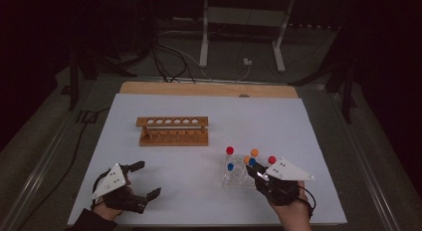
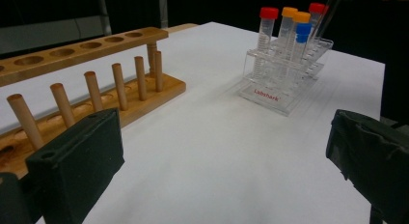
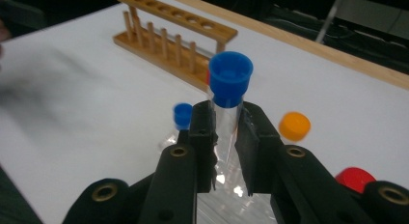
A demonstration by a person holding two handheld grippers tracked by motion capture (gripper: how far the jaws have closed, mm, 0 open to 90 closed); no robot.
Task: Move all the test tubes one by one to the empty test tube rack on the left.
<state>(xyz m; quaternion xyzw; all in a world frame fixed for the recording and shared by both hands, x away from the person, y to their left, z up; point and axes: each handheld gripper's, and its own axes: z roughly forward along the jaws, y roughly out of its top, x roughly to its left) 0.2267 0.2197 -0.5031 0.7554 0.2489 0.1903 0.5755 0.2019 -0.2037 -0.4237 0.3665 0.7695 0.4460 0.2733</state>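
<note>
Right gripper view | right claw (image 3: 224, 137) clamped on blue-capped tube (image 3: 228, 96) | clear rack (image 2: 284, 91): capped tubes | left claw (image 2: 226, 156) apart

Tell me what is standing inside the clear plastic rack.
The clear plastic rack holds capped tubes: red, orange and blue. The right gripper clamps one blue-capped tube. Its jaws cover that tube's lower end.

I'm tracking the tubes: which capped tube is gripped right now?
The blue-capped tube clamped just below its cap between the right tongs; the other tubes stand free in the clear rack.
</note>
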